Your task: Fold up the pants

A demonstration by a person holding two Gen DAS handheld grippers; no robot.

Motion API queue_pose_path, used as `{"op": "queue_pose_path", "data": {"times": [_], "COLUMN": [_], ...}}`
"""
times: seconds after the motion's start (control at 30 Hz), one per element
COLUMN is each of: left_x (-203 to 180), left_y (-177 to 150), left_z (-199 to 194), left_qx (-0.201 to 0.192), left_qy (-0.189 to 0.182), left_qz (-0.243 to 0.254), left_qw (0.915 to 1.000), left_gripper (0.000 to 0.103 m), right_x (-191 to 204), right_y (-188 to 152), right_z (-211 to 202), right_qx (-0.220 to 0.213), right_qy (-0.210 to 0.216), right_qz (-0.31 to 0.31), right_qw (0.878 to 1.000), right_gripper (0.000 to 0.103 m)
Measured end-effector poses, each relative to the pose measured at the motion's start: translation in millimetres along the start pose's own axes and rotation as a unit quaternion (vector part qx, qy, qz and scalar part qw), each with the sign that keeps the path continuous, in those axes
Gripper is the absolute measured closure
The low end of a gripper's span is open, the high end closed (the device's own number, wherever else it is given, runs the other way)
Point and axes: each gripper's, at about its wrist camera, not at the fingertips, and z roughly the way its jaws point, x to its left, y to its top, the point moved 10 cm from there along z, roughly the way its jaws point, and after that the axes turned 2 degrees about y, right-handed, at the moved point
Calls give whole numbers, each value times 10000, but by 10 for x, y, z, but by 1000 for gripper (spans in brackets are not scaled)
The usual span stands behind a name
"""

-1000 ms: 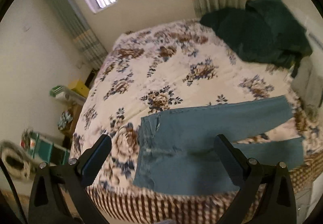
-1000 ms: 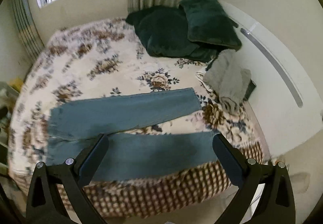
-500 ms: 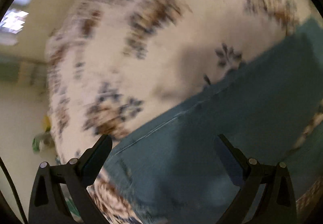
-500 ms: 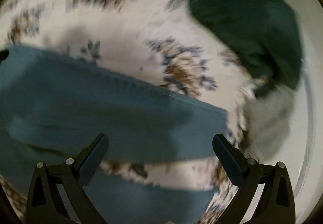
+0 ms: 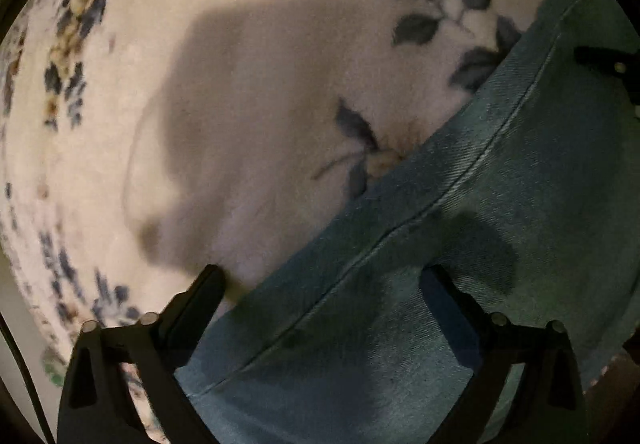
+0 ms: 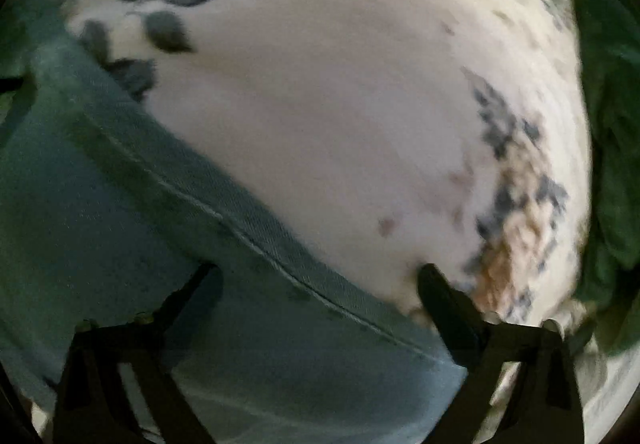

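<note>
Both tools have dropped from a high view of the bed to just above the one pair of pants (image 5: 460,264). Left gripper (image 5: 320,284) and right gripper (image 6: 320,284) straddle its far edge, jaws just closing but still released. Its seam runs from 7 to 1 o'clock on the floral blanket (image 5: 260,104). No writing shows.

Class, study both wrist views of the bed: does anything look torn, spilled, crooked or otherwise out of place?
Nothing stands out. The blue pants lie flat on the floral bedspread, their seam unbroken, with no stain or tear showing. The dark patch on the bedspread is only a shadow. The right view is blurred, so fine detail there cannot be judged.
</note>
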Motion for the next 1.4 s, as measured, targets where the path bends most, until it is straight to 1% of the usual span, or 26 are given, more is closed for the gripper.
{"op": "queue_pose_path", "data": {"times": [0.03,0.07,0.1,0.17,0.2,0.23,0.27,0.3,0.47,0.57,0.63,0.67,0.7,0.77,0.83,0.9,0.97,1.07,1.1,1.13,1.2,1.23,1.27,1.3,1.37,1.4], "left_x": [-29,-48,-80,-116,-106,-94,-86,-80,-133,-231,-337,-393,-469,-681,-930,-1248,-1552,-1928,-2050,-2098,-2193,-2203,-2202,-2192,-2174,-2151], "left_y": [-3,-11,-19,-28,-37,-45,-53,-64,-145,-299,-436,-588,-742,-1079,-1355,-1662,-1949,-2331,-2441,-2484,-2520,-2504,-2466,-2438,-2406,-2397], "left_z": [-12,-28,-63,-147,-186,-236,-307,-380,-885,-1238,-1449,-1461,-1527,-1547,-1594,-1557,-1422,-974,-694,-554,-183,-77,8,22,-32,-116], "left_qx": [-24,-54,-88,-192,-216,-262,-345,-421,-906,-1168,-1331,-1399,-1477,-1509,-1526,-1443,-1282,-839,-604,-503,-280,-245,-226,-202,-196,-292], "left_qy": [-131,-220,-356,-422,-425,-385,-356,-317,-149,-129,-120,-137,-231,-389,-422,-491,-532,-749,-925,-986,-1116,-1101,-1034,-969,-926,-879], "left_qz": [-7,-53,-151,-299,-376,-427,-515,-594,-1049,-1500,-1781,-1895,-2153,-2509,-2754,-3055,-3295,-3800,-4065,-4161,-4336,-4358,-4344,-4345,-4402,-4434], "left_qw": [9999,9997,9992,9985,9982,9980,9974,9968,9902,9817,9749,9718,9650,9554,9482,9399,9339,9181,9069,9025,8937,8929,8945,8952,8929,8915], "left_gripper": [26,39,46,76,82,88,92,93,95,95,95,95,95,95,95,95,95,95,95,94,93,91,90,90,88,86], "right_x": [10,12,28,31,39,38,32,30,-11,-11,-26,-32,108,468,738,1010,1370,1791,1928,2053,2189,2206,2218,2222,2209,2200], "right_y": [3,8,12,-9,-26,-52,-100,-154,-482,-756,-891,-953,-1013,-1228,-1517,-1836,-2190,-2539,-2627,-2701,-2755,-2761,-2764,-2769,-2782,-2796], "right_z": [0,-13,-32,-39,-49,-56,-66,-89,-271,-504,-778,-942,-1171,-1437,-1508,-1504,-1344,-1007,-862,-707,-456,-376,-296,-220,-202,-235], "right_qx": [-37,-114,-243,-358,-433,-508,-573,-670,-1057,-1403,-1566,-1635,-1727,-1818,-1868,-1842,-1658,-1330,-1181,-1008,-782,-712,-599,-448,-320,-284], "right_qy": [113,159,255,350,403,370,339,353,370,368,389,403,473,514,620,603,665,802,911,999,1001,1002,1045,1124,1174,1200], "right_qz": [35,59,95,223,289,323,353,410,669,972,1159,1256,1406,1559,1666,1623,1584,1487,1505,1520,1512,1544,1600,1718,1832,1881], "right_qw": [9999,9998,9993,9985,9978,9975,9972,9963,9915,9846,9801,9777,9737,9695,9662,9675,9711,9766,9773,9781,9803,9803,9797,9777,9755,9744], "right_gripper": [38,53,72,88,92,92,93,95,98,98,98,98,98,98,98,98,98,98,98,97,96,96,95,92,92,88]}}
